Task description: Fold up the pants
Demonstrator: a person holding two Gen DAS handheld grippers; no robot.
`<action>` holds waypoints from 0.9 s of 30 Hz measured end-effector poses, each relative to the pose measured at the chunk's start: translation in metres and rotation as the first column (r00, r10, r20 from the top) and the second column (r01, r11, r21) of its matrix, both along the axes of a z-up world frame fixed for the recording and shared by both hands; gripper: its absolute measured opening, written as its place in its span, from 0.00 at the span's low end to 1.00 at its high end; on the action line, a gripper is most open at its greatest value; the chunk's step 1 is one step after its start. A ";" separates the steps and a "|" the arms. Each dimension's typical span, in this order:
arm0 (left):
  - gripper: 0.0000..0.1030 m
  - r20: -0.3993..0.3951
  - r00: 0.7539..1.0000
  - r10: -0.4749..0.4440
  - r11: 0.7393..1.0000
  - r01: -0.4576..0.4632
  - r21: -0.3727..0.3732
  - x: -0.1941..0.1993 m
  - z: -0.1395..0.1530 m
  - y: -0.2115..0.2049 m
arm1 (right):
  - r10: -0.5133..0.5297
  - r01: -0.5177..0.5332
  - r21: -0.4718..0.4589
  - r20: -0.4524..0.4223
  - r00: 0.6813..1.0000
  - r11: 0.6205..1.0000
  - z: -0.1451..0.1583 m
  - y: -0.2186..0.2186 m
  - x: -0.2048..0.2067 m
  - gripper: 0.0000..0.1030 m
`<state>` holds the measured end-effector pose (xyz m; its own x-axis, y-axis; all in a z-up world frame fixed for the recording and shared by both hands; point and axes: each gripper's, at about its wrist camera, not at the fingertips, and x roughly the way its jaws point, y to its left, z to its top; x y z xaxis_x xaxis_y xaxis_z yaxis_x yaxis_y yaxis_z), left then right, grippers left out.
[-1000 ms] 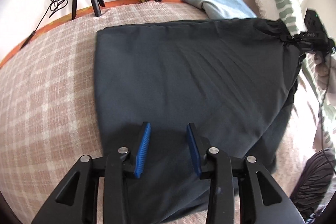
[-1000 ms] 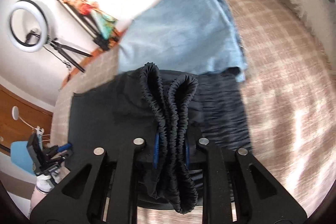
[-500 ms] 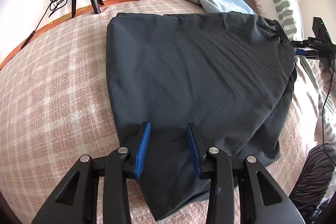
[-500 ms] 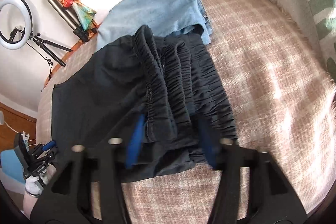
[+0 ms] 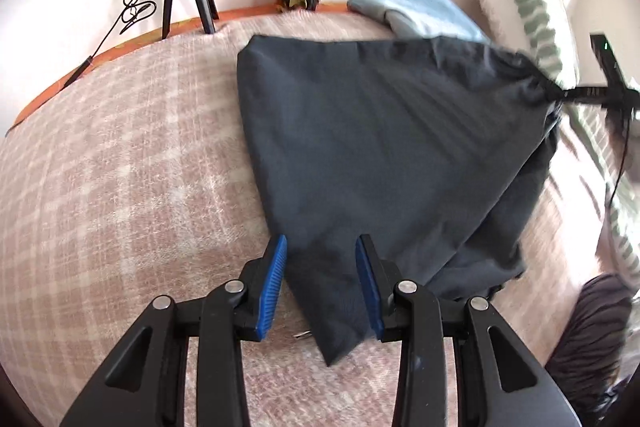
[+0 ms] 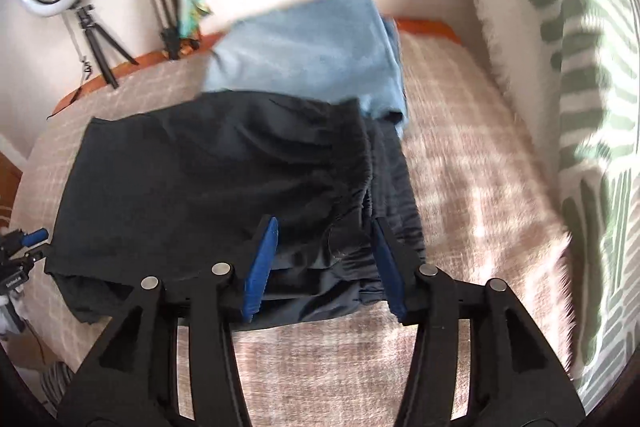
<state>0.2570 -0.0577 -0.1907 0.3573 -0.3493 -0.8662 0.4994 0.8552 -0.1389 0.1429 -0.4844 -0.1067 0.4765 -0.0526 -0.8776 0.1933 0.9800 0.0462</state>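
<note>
Dark charcoal pants (image 5: 384, 147) lie folded over on a bed (image 5: 120, 167) covered in a pale pink and cream check. The cloth is smooth and matte, doubled on itself, with soft diagonal creases.

Left tool (image 5: 321, 281): its blue-padded fingers are spread, and a narrow pointed corner of the pants lies between and just under them. Ahead of this tool the pants widen into a broad panel running away to the front right.

Right tool (image 6: 326, 265): fingers also spread, with the gathered elastic waistband (image 6: 356, 167) (ruched and bunched in ridges) lying between them and just ahead. Whether the pads touch the cloth cannot be told. The rest of the pants stretches off to this tool's front left.

Beyond the waistband a folded light blue garment (image 6: 312, 55) rests on the bed, its near edge touching the pants. A green-leaf-patterned pillow (image 6: 580, 107) stands to the right.
</note>
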 end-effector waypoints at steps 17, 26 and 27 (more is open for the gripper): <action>0.32 -0.027 0.906 -0.423 0.904 0.424 0.057 -0.077 0.009 -0.092 | 0.185 -0.060 0.502 -0.202 0.962 0.863 -0.061 0.094 -0.022 0.50; 0.32 -0.131 0.935 -0.328 0.943 0.333 0.018 -0.080 -0.012 -0.089 | 0.024 0.082 0.624 -0.159 0.987 0.777 -0.101 0.107 -0.024 0.50; 0.32 -0.123 0.940 -0.317 0.947 0.321 0.016 -0.079 -0.012 -0.090 | 0.003 0.096 0.633 -0.154 0.988 0.768 -0.102 0.106 -0.025 0.50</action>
